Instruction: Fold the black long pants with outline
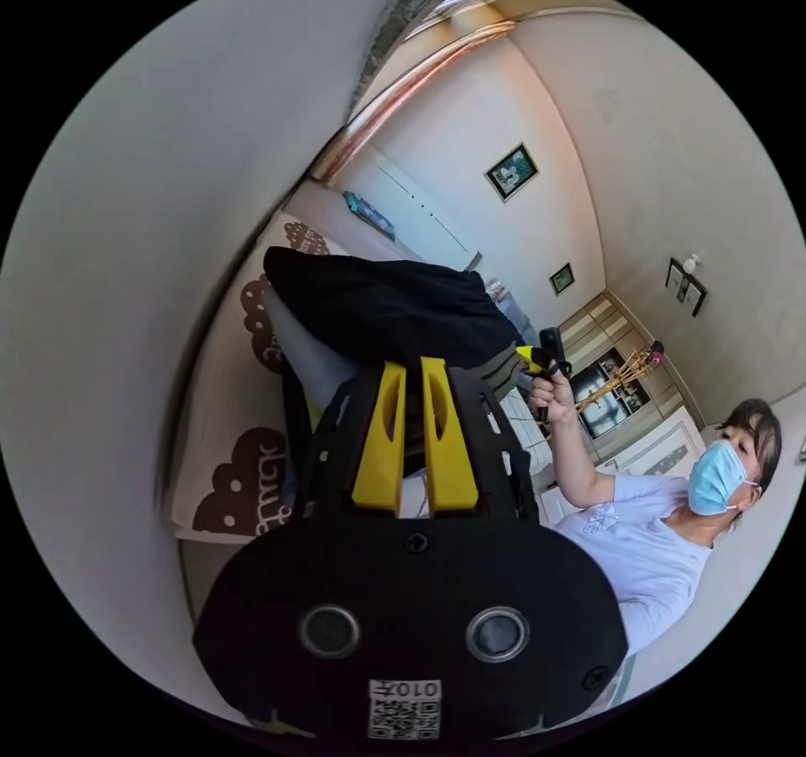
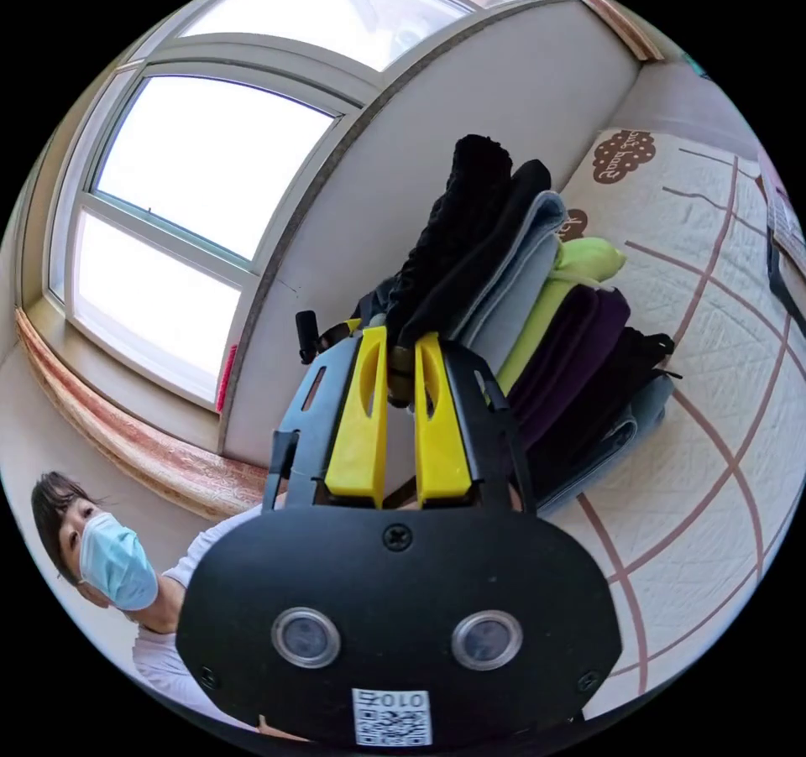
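Left tool (image 1: 413,371) with yellow jaws nearly together, pinching the black pants (image 1: 395,308), right tool (image 2: 401,346) likewise narrow, gripping the pants' other edge (image 2: 470,228), garment held up over stacked folded clothes (image 2: 579,354), quilted bed (image 2: 722,421) behind, person's hand (image 1: 554,392) beyond.

The left gripper (image 1: 414,371) hides the near edge of the black pants (image 1: 386,308); the quilt's (image 1: 227,421) brown print is blurred.
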The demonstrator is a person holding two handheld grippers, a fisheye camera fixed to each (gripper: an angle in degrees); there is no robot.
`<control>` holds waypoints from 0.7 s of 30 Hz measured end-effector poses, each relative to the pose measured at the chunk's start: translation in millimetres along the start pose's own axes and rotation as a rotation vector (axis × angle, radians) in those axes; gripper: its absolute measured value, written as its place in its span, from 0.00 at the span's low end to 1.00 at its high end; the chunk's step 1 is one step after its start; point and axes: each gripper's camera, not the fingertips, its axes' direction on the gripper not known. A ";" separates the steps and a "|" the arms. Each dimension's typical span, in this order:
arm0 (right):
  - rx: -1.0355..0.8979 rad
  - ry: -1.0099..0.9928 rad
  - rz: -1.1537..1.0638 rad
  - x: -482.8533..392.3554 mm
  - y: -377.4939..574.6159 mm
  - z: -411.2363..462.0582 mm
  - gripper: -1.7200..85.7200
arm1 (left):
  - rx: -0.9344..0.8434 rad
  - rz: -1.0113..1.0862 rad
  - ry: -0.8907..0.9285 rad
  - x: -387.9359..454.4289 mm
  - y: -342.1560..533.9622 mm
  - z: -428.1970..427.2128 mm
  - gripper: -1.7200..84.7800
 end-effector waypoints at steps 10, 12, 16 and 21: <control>0.051 -0.063 0.036 0.7 37.8 -1.0 0.10 | -0.148 0.086 -0.368 61.3 -2.6 64.2 0.11; 0.054 -0.072 0.009 -1.1 51.1 -8.0 0.09 | -0.143 0.087 -0.466 75.6 11.3 73.2 0.12; 0.127 0.047 -0.056 -15.2 82.1 -35.1 0.07 | -0.081 0.075 -0.703 108.9 54.2 83.6 0.12; 0.496 0.169 -0.233 -57.0 170.6 -103.9 0.05 | 0.126 0.210 -0.794 187.0 116.2 111.3 0.08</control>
